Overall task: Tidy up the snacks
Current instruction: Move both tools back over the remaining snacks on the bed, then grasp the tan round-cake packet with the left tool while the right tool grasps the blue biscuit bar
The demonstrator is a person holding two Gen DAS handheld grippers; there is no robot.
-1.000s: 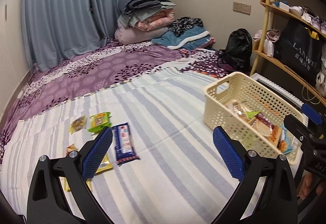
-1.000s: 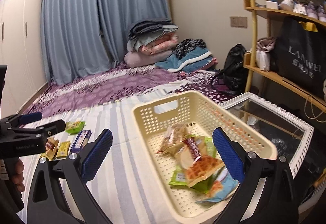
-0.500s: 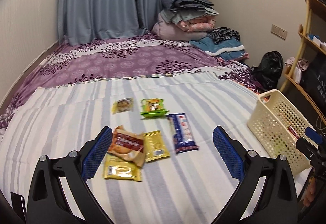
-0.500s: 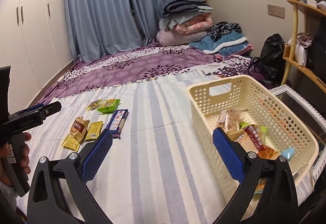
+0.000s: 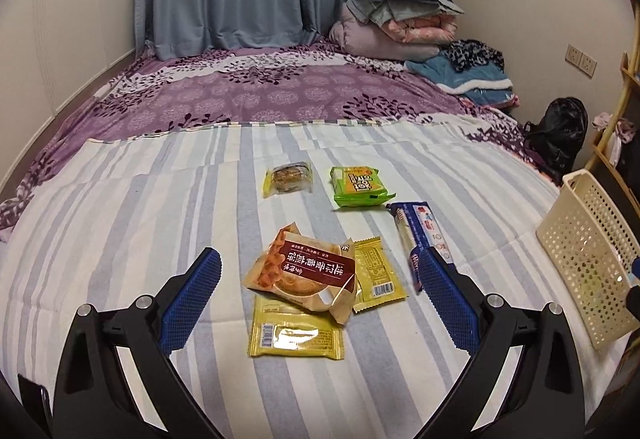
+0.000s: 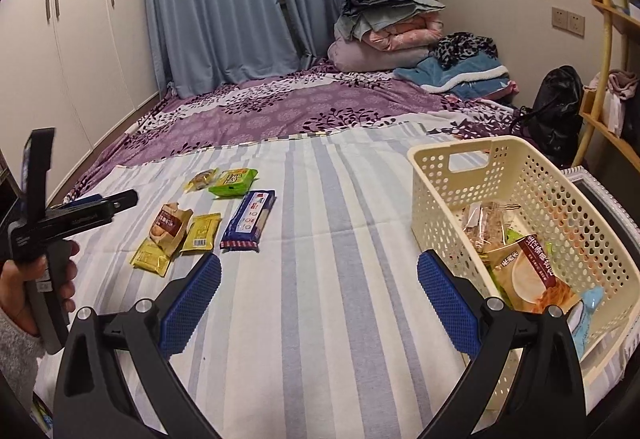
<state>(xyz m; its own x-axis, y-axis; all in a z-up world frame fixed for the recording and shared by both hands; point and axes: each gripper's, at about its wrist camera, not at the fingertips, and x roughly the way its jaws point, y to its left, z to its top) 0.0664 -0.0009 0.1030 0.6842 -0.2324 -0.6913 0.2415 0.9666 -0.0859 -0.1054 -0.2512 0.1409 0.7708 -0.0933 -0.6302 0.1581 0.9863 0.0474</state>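
Straight ahead of the wide-open left tool [image 5: 318, 297], the brown-labelled pastry packet [image 5: 304, 273] lies probably nearest, right tool [image 6: 318, 297] also open.

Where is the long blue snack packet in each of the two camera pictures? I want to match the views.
Left wrist view: the long blue snack packet lies right of centre on the striped sheet, its near end behind the left gripper's right finger.
Right wrist view: the packet lies left of centre, beyond the right gripper.
Shared landmark: the green snack packet just behind it.
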